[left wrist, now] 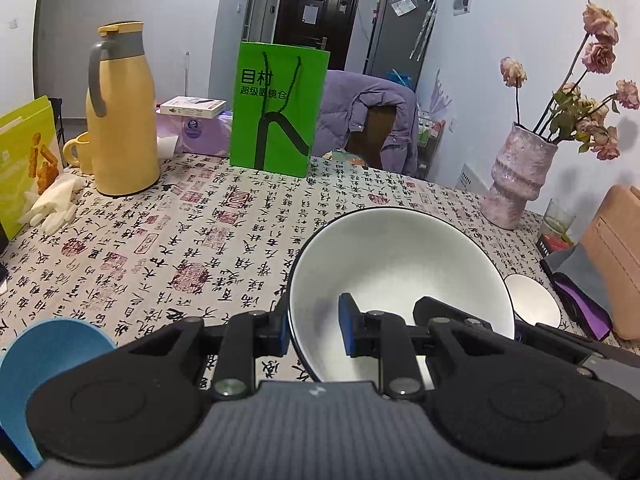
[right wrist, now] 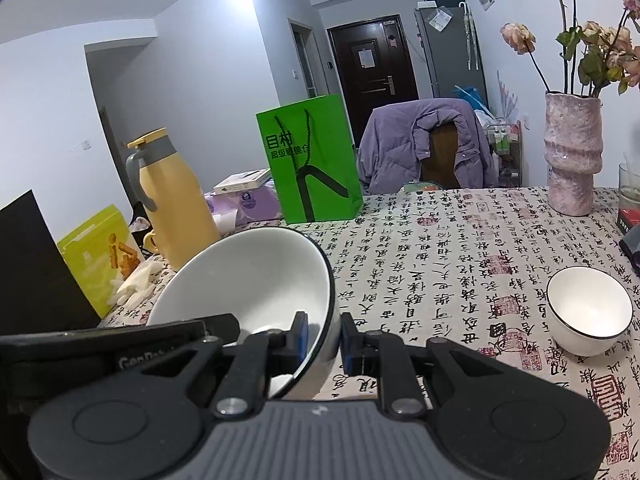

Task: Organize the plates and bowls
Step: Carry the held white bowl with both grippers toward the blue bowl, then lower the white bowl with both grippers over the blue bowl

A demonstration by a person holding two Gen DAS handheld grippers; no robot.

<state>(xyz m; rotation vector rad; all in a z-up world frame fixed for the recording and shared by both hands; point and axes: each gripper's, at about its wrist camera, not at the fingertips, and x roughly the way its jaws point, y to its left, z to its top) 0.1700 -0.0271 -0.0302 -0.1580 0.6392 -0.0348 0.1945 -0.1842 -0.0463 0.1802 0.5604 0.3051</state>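
Observation:
A large white bowl with a thin black rim [left wrist: 400, 264] hangs tilted above the patterned tablecloth, held from two sides. My left gripper [left wrist: 315, 328] is shut on its left rim, one blue pad inside and one outside. In the right wrist view the same bowl [right wrist: 256, 276] has my right gripper [right wrist: 325, 338] shut on its right rim. A small white bowl [right wrist: 588, 312] stands on the cloth to the right, and shows behind the big bowl [left wrist: 532, 300] in the left wrist view. A blue bowl [left wrist: 44, 356] sits at the near left.
A yellow thermos jug [left wrist: 120, 120], a yellow mug [left wrist: 76, 152] and white gloves [left wrist: 52, 204] stand at the far left. A green paper bag [left wrist: 276, 108] is at the far edge, a pink vase with dried roses [left wrist: 520, 176] at the right. A chair with a purple jacket [right wrist: 428, 144] stands behind the table.

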